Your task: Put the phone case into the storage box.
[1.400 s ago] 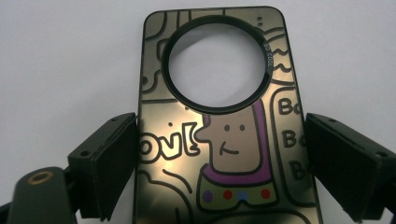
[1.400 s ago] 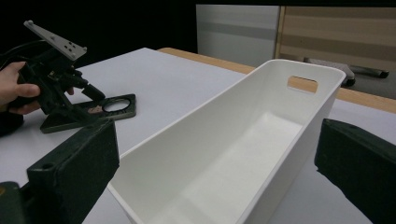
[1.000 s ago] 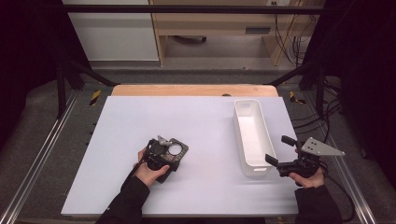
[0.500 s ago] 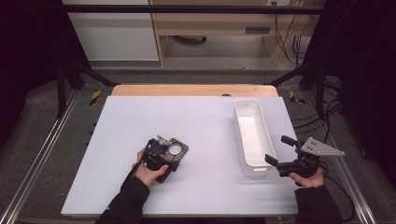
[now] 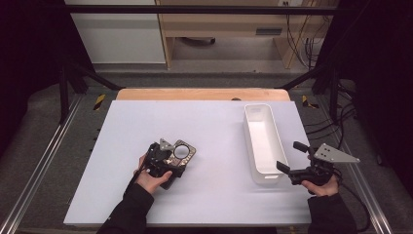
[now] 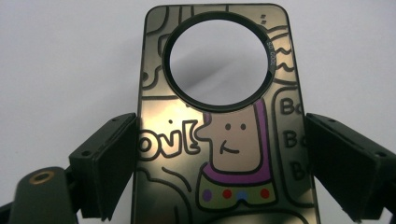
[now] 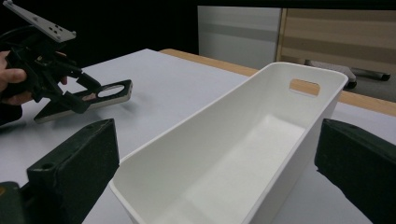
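Observation:
A dark phone case point(image 6: 233, 154) with a cartoon print and a round camera hole lies on the white table point(image 5: 214, 126), left of the middle. My left gripper point(image 6: 220, 126) holds it, one jaw against each long edge. The high view shows this gripper point(image 5: 170, 158) in the person's left hand, with the case point(image 5: 182, 152) sticking out ahead of it. My right gripper point(image 5: 291, 156) hovers open at the right, beside the near end of a long white bin point(image 5: 263, 141). In the right gripper view the jaws stand wide apart on either side of the bin's point(image 7: 243, 154) near end, which holds nothing.
The bin has a handle slot point(image 7: 304, 87) in its far wall. A wooden strip point(image 5: 202, 94) runs along the table's far edge. Metal rails point(image 5: 48, 156) flank the table, and cables point(image 5: 326, 126) hang off its right side.

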Demonstrator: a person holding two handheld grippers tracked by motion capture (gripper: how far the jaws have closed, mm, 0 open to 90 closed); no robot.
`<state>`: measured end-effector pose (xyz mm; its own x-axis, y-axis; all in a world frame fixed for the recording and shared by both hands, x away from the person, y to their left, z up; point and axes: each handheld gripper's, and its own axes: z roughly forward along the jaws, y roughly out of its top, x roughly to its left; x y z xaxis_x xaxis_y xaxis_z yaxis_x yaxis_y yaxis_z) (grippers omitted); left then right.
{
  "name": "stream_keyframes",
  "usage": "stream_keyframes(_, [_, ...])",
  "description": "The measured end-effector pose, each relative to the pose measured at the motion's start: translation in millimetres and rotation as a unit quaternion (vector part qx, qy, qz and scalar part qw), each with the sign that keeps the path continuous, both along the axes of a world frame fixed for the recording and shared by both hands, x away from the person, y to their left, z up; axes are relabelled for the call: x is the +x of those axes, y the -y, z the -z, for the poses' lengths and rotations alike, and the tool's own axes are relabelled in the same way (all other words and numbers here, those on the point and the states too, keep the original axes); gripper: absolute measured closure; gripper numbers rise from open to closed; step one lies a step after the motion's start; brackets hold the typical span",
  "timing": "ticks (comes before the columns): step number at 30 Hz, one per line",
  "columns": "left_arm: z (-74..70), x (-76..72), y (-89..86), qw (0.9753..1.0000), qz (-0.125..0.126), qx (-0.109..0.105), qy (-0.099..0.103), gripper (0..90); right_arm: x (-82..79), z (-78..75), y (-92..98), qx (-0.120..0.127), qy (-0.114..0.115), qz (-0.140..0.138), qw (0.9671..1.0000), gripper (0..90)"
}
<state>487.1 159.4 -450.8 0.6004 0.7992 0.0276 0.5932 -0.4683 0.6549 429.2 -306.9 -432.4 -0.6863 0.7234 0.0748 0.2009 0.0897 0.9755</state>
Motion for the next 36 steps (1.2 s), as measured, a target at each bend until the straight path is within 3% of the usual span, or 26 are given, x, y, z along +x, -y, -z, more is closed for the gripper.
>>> stream_keyframes(10, [-13.6, -8.3, -1.9, 0.9996, 0.016, -0.017, 0.018, 11.6, -1.0, -2.3, -1.0, -0.001, 0.004, -0.002, 1.0000, 0.5])
stream_keyframes(21, [-24.3, -15.7, -1.2, 0.9984, 0.041, -0.027, 0.026, 11.6, -2.4, -5.1, -2.5, -0.004, 0.010, -0.006, 0.9999, 0.5])
stream_keyframes(36, [-40.5, -29.9, 3.1, 0.9949, 0.084, -0.035, 0.043, 11.6, -5.2, -10.9, -12.6, -0.012, 0.016, -0.025, 0.9995, 0.5])
